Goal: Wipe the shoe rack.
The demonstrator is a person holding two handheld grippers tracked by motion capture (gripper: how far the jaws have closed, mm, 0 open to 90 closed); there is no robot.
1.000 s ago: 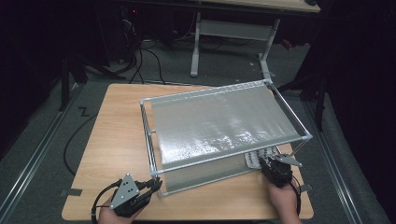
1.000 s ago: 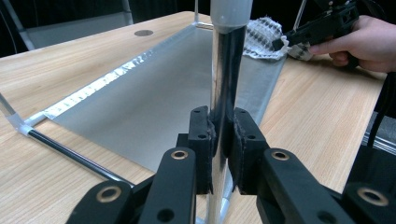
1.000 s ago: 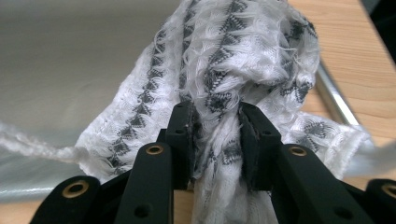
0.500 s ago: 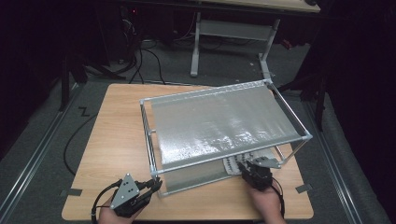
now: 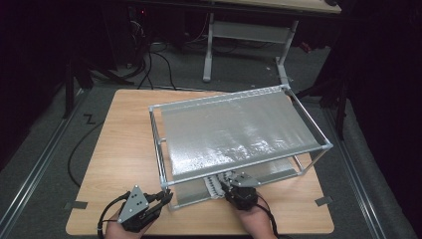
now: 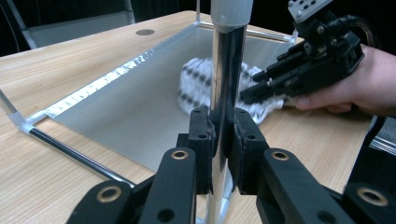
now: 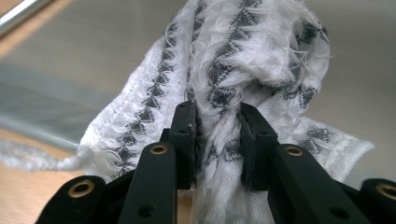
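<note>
Right gripper (image 5: 233, 183), pinching a bunched white cloth (image 7: 243, 60) with grey zigzag stripes, has slid leftward along the near edge of the rack (image 5: 239, 164) since a second ago, from the rack's near right corner to about the middle of its near side; the cloth has travelled with it. Its jaws have just been closing a little further, the cloth between them. Left gripper (image 5: 161, 199), pressed together on the rack's near left post (image 6: 226, 93), has kept its place at that corner over the same interval.

The post stands upright between the left gripper's pads. In the right gripper view, the cloth rises from the jaws as a gathered roll with its long axis running away from the gripper, toward the rack's interior, its fringed edges falling to either side.

The rack is a frame of metal tubes carrying a sloped silver sheet (image 5: 239, 129) on top and a second silver sheet (image 6: 135, 107) at its base. The cloth lies partly on the near margin of that base sheet, under the top sheet. The rack sits on the wooden table (image 5: 124, 144).
</note>
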